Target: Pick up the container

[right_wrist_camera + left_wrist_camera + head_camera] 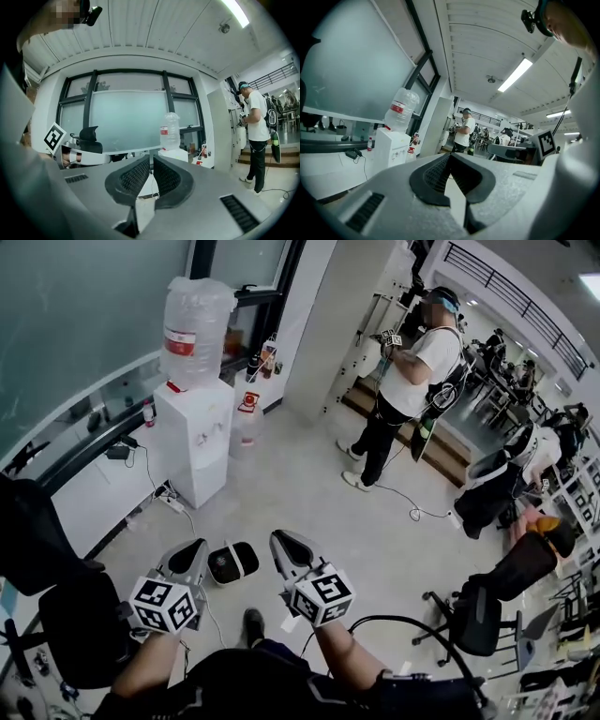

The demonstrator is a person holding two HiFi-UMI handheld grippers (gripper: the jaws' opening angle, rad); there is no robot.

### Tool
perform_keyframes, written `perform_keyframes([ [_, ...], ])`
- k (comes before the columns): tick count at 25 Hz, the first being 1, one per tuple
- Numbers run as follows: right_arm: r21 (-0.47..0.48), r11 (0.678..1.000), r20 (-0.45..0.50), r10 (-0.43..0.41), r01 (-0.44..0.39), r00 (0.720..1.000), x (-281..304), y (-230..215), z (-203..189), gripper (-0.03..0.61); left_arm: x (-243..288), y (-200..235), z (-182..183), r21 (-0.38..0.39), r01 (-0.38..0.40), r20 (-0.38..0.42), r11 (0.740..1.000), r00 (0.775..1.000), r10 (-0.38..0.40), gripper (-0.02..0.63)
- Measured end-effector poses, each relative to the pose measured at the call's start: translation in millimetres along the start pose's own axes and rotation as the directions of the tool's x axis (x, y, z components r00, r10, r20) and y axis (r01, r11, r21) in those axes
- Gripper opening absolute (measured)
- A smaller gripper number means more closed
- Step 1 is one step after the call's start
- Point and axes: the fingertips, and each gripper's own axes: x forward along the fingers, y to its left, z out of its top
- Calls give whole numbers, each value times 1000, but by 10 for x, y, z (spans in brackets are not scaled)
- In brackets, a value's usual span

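One small black-and-white container (232, 562) lay on the floor, seen between the tips of the two grippers. Left gripper (191, 554) and right gripper (287, 547) each had jaws pressed together, holding nothing. Beyond stood a white water dispenser (195, 432). Its bottle (194, 320) carried a red label, the print too small to read.
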Motion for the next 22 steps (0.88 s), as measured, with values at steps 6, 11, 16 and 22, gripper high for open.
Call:
perform_keyframes([
  [6,17,999,-26,45,-45,999,296,-361,-105,11,453,105,-26,21,-31,-24,999,999,31,8],
  [11,35,996,-29,89,-88,996,534,-659,-102,11,849,190,0,46,-65,-50,997,997,67,8],
  [16,57,989,-51,136,-134,989,703,-881,-271,11,1112,283,-140,30,-113,-92,993,989,115,8],
  [22,99,977,-75,197,-190,977,824,-1159,-401,11,1394,329,-231,24,-182,-137,983,974,183,8],
])
